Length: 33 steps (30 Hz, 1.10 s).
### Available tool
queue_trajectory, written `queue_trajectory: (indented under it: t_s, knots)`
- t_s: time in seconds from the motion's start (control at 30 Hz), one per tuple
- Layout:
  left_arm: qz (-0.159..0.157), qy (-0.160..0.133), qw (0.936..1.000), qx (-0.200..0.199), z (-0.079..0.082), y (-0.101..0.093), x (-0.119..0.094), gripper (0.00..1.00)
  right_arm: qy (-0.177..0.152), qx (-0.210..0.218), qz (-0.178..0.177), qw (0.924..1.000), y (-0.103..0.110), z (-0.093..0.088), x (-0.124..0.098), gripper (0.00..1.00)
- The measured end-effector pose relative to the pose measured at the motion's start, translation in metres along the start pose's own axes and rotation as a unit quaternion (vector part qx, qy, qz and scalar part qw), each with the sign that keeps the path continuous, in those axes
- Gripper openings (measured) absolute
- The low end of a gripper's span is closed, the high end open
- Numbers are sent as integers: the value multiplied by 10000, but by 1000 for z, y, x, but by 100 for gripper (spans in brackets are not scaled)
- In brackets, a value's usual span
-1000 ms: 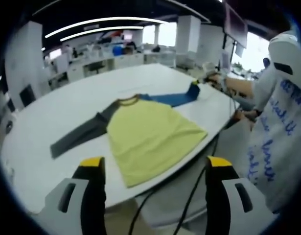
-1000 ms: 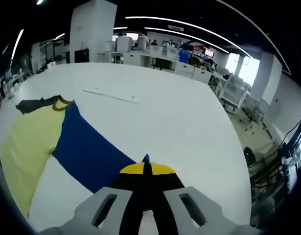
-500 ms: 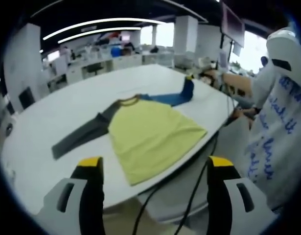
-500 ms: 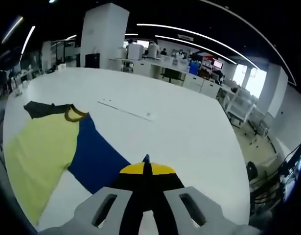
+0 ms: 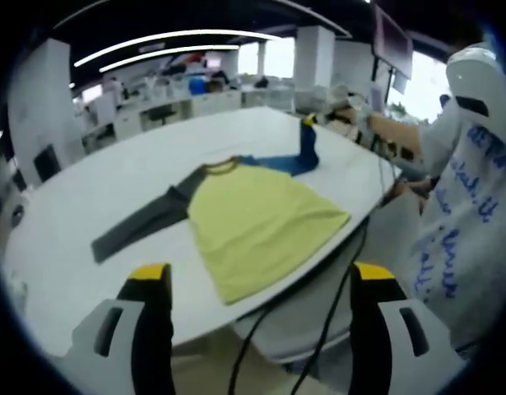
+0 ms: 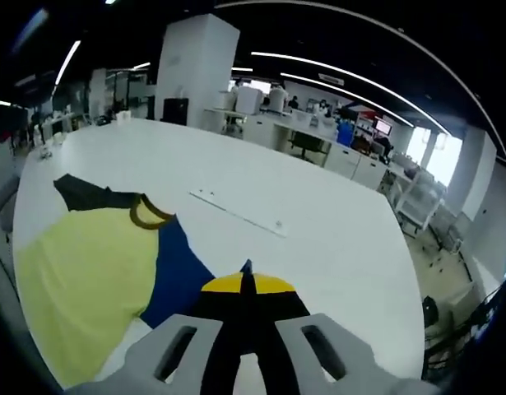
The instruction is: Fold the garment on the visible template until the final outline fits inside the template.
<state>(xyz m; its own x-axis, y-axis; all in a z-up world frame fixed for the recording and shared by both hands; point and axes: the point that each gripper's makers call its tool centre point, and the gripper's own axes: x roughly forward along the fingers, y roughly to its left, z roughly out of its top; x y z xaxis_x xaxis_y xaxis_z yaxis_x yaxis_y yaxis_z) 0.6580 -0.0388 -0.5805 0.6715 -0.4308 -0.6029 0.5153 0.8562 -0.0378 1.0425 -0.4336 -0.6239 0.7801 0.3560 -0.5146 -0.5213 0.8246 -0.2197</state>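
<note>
Left gripper is held back w/ jaws wide apart. Right gripper, clamped on blue sleeve, has been lifted inward over the yellow shirt on white table — first fold apparently underway; grey sleeve left flat.

A large white bench w/ rounded edge is seen in both views. A shirt is spread flat on it, near the front edge: yellow body, dark grey sleeve laid out straight, brown collar. The blue sleeve is raised off the surface at its far end. A thin pale strip is laid on the bench beyond the collar, apart from the shirt.
</note>
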Motion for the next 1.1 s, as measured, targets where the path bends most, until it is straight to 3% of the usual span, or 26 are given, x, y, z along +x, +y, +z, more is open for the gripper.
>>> queue_trajectory:
  t_s: [0.47,1.1]
  knots:
    - [24,-145,9998,-98,0,5,-9,86,-329,-281,427,9981,46,51,19,2]
    - [189,-163,9995,-176,-6,15,-18,86,-510,-456,985,9928,112,86,51,2]
